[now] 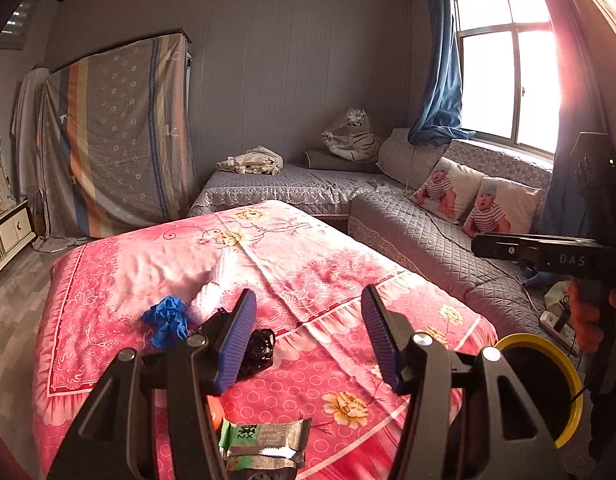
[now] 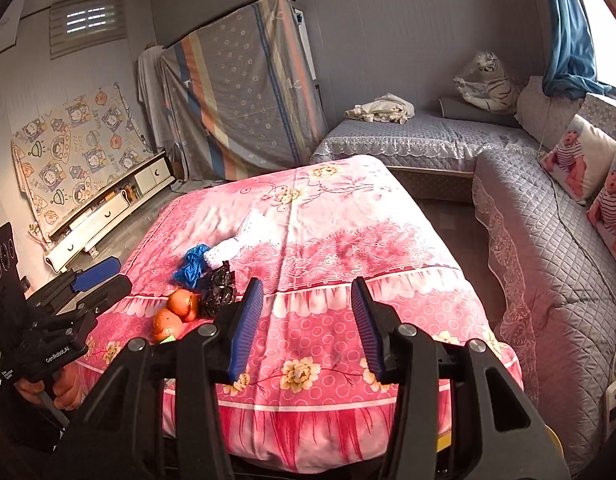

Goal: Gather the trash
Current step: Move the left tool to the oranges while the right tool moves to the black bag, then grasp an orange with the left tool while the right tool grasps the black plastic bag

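Both tongs are empty. My left tongs stand apart with only pink cloth showing between the blue pads; my right tongs gape the same way over the near edge of the bed.

The trash lies in a loose cluster on the bed's left half. Nearest my left tongs is the snack wrapper, green and silver: light, crinkly, likely slick, so I would pinch a flat edge, not the middle. Just past it sits the black plastic bag, crumpled and soft; I judge any raised fold will do. The blue glove beside it is limp and stretchy, best taken at its bunched centre. The orange peels look stiffer and curled; I would grip across a rim. A white cloth touches the glove. The yellow-rimmed bin waits to the right.
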Tool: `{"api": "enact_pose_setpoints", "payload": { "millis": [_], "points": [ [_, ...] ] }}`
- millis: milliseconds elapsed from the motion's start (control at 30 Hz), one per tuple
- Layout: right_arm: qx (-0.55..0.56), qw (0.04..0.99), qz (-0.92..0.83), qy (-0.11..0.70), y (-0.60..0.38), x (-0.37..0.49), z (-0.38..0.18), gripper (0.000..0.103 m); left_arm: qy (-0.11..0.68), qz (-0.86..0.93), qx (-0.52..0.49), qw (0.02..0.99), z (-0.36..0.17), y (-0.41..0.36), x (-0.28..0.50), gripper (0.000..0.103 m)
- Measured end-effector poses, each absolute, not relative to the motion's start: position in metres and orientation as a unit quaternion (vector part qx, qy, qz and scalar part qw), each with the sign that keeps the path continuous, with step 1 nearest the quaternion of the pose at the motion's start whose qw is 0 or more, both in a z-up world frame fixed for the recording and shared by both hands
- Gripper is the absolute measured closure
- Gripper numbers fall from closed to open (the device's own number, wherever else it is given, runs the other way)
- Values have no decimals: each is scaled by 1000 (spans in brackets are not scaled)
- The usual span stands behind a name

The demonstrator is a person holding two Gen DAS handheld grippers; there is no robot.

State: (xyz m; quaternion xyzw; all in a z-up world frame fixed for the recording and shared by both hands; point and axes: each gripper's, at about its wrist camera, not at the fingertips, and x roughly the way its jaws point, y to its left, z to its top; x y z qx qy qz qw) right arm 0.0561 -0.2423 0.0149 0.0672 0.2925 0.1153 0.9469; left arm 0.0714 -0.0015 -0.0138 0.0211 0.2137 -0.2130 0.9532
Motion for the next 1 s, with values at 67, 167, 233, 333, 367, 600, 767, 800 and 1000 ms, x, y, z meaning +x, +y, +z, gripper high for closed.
{"api": "enact_pose_setpoints", "payload": {
  "millis": [67, 167, 233, 333, 367, 600, 767, 800, 1000],
  "points": [
    [60, 943, 134, 297, -226, 68, 15, 60, 211, -200, 17, 957, -13, 11, 69, 50],
    [50, 938, 159, 304, -201, 86, 12, 59, 208, -180, 16, 961, -15, 28, 66, 49],
    [46, 932, 177, 311, -186, 98, 10, 58, 211, -166, 16, 963, -19, 38, 66, 49],
    [40, 925, 196, 322, -163, 115, 3, 58, 224, -151, 9, 963, -28, 51, 71, 49],
    [37, 923, 202, 326, -156, 121, 0, 58, 229, -146, 6, 962, -32, 55, 73, 49],
    [31, 904, 221, 364, -124, 159, -27, 58, 273, -124, -8, 954, -66, 80, 97, 49],
    [37, 889, 229, 394, -109, 183, -51, 56, 308, -127, -15, 943, -89, 84, 111, 49],
    [38, 886, 231, 399, -107, 186, -56, 55, 314, -130, -15, 940, -93, 83, 114, 49],
    [37, 870, 235, 431, -94, 205, -84, 54, 359, -134, -37, 923, -117, 88, 131, 49]
  ]
}}
